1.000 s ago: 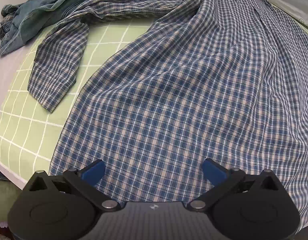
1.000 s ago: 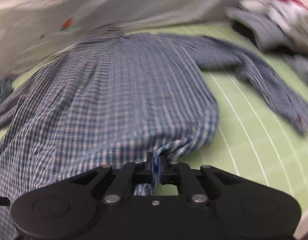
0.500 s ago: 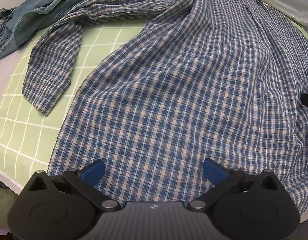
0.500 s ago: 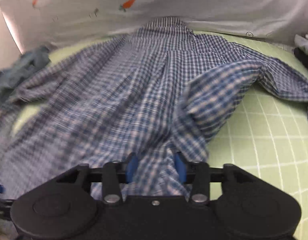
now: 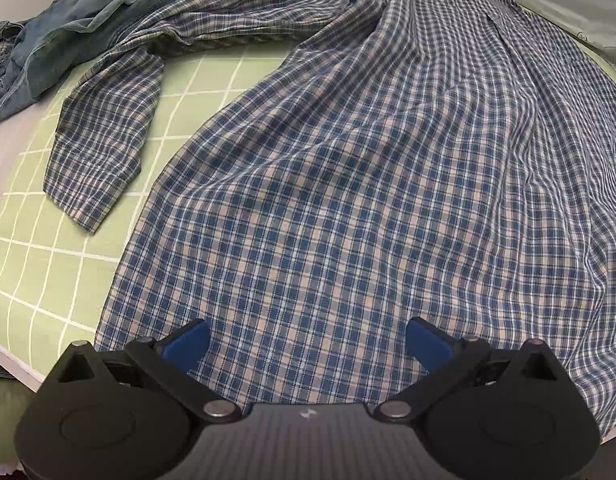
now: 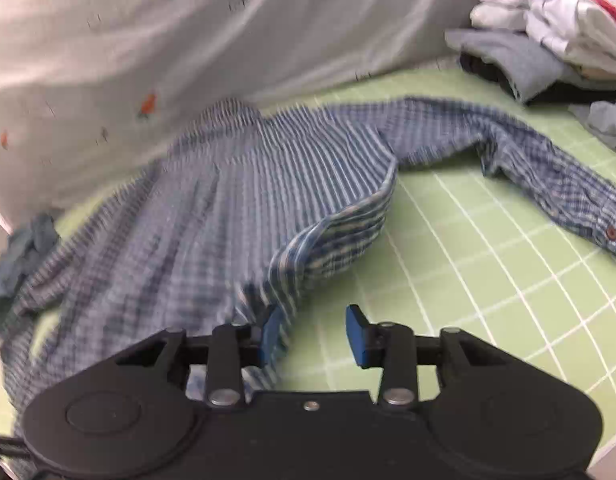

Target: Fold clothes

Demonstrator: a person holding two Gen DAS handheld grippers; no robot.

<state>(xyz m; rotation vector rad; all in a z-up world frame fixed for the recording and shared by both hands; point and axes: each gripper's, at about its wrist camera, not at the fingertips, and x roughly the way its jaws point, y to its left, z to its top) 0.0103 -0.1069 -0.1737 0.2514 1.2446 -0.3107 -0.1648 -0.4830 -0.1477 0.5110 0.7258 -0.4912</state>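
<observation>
A blue and white checked shirt (image 5: 347, 180) lies spread back-up on a green grid sheet (image 5: 28, 260). Its left sleeve (image 5: 104, 148) bends toward me. My left gripper (image 5: 308, 340) hovers open and wide just above the shirt's hem, pointing steeply down. In the right wrist view the shirt (image 6: 228, 200) is blurred, its side edge folded over in a loose flap (image 6: 339, 232). My right gripper (image 6: 313, 332) has its jaws apart and closing. The shirt's edge brushes the left pad (image 6: 270, 334), but the gap between the pads shows only green sheet. The right sleeve (image 6: 547, 176) stretches out to the right.
A crumpled grey-blue denim garment (image 5: 68, 28) lies at the far left by the sleeve. A pile of folded and loose clothes (image 6: 547, 32), red, white and grey, sits at the far right. A white patterned cloth (image 6: 188, 40) rises behind the collar. The bed's edge runs under my left gripper.
My right gripper was shut on the shirt's hem corner; it has let go, opened and drawn off to the right. The fabric now lies as a loose flap. The left gripper stayed put.
</observation>
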